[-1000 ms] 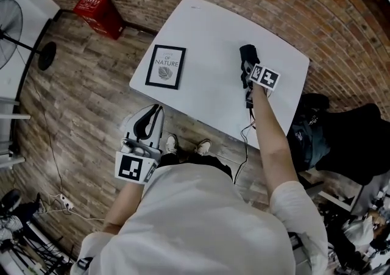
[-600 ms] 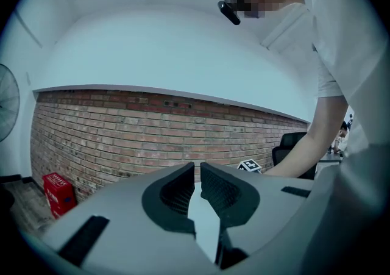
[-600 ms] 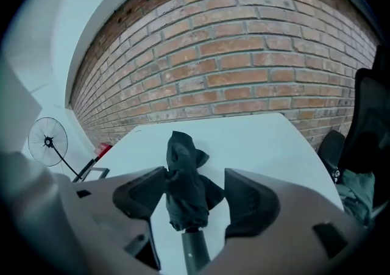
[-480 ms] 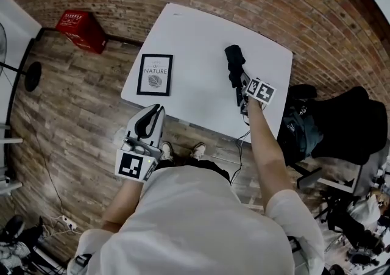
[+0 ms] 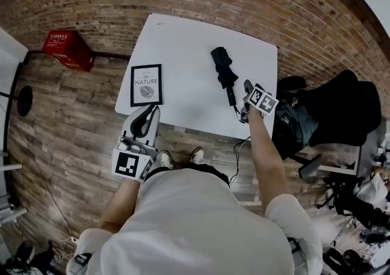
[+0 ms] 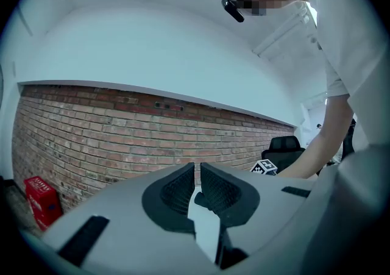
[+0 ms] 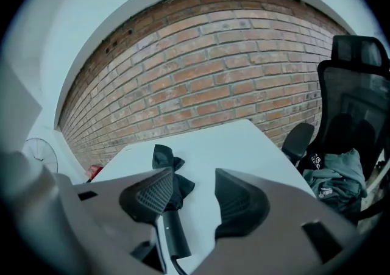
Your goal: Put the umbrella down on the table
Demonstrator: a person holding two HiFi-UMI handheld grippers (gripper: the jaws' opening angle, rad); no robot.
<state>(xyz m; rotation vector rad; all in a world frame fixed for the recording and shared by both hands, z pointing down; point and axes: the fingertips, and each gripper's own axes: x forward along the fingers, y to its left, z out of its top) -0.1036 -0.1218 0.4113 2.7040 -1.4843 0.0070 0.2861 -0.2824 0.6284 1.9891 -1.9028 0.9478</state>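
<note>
The folded black umbrella (image 5: 222,67) lies on the white table (image 5: 183,42), with its handle (image 5: 232,97) pointing toward the near edge. My right gripper (image 5: 246,89) hovers just right of the handle, by the table's near right corner, apart from it. In the right gripper view the umbrella (image 7: 167,176) lies ahead, partly behind the left jaw. The right gripper (image 7: 195,197) is open; its jaws have just been closing with nothing between them. My left gripper (image 5: 148,115) hangs off the table's near left edge, level, its jaws (image 6: 196,191) nearly together on nothing.
A framed print (image 5: 146,85) lies on the table's left side. A black office chair (image 5: 341,106) with dark clothes and a bag stands to the right. A red crate (image 5: 68,49) sits on the wooden floor by the brick wall. A cable (image 5: 239,146) hangs below the table edge.
The right gripper has drawn back from the umbrella's handle toward the table's near right corner, leaving the umbrella lying on the table. The left gripper has barely moved.
</note>
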